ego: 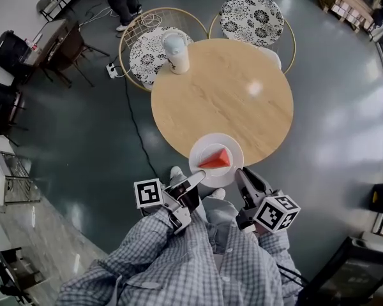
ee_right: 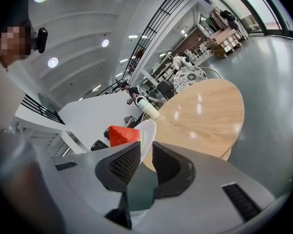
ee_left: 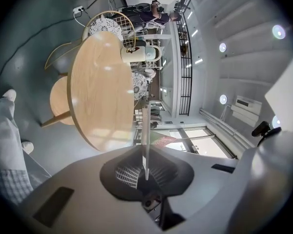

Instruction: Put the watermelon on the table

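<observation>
A red watermelon wedge (ego: 217,159) lies on a white plate (ego: 204,146) that sits over the near edge of the round wooden table (ego: 223,94). My left gripper (ego: 195,180) is shut on the plate's near-left rim. In the left gripper view the plate (ee_left: 145,130) runs edge-on between the pads, and the wedge (ee_left: 164,140) shows beyond it. My right gripper (ego: 241,174) is at the plate's right rim. In the right gripper view its jaws (ee_right: 145,152) stand apart, with the plate's rim (ee_right: 147,133) between the tips against the left one. The wedge (ee_right: 123,135) shows just beyond. Whether the plate rests on the table is unclear.
A white lidded cup (ego: 175,51) stands at the table's far left. Two round chairs with patterned cushions (ego: 252,18) (ego: 147,50) stand behind the table. A black cable (ego: 137,126) runs across the floor on the left. A person (ego: 124,2) stands far back.
</observation>
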`<state>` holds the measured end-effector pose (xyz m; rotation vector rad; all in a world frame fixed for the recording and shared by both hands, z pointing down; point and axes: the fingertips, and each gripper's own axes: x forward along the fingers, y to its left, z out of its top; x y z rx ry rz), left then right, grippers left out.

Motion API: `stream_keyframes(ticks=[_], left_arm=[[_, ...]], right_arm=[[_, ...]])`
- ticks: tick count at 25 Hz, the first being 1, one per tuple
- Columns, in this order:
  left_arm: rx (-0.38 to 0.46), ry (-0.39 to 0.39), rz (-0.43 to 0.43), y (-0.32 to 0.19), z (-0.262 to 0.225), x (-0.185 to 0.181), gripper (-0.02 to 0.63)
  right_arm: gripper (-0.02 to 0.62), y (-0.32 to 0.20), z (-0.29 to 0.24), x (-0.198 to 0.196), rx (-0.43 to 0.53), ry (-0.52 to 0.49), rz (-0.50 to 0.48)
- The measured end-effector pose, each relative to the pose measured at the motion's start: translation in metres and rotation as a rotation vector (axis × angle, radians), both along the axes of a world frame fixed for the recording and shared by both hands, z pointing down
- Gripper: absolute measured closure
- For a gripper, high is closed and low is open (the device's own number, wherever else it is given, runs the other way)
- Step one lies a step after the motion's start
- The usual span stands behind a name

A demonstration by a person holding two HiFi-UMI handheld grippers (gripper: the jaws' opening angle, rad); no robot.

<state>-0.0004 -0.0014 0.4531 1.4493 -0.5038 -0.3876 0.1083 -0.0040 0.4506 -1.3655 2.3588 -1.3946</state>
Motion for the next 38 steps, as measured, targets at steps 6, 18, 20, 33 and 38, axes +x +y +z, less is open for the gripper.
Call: stream_keyframes(ticks=[6, 18, 20, 33, 38], left_arm=[[-0.036, 0.005, -0.006, -0.009, 0.022, 0.002, 0.580], [-0.109, -0.055, 0.056, -0.034, 0.072, -0.005, 0.580], [-0.115, -0.060, 0.069, -0.037, 0.080, -0.006, 0.580], [-0.153, -0.079, 0.057, -0.060, 0.103, -0.008, 0.580], [-0.176, -0.138, 0.079, -0.061, 0.116, -0.010, 0.580]], right_arm=[[0.517, -0.010, 0.021, 0.001, -0.044, 0.007, 0.000], [0.518, -0.031, 0.069, -0.003, -0.157, 0.035, 0.023], [0.518, -0.034, 0.075, -0.005, -0.170, 0.044, 0.017], [0.518, -0.053, 0.103, -0.008, -0.244, 0.065, 0.015], [0.518, -0.055, 0.114, -0.007, -0.275, 0.063, 0.022]])
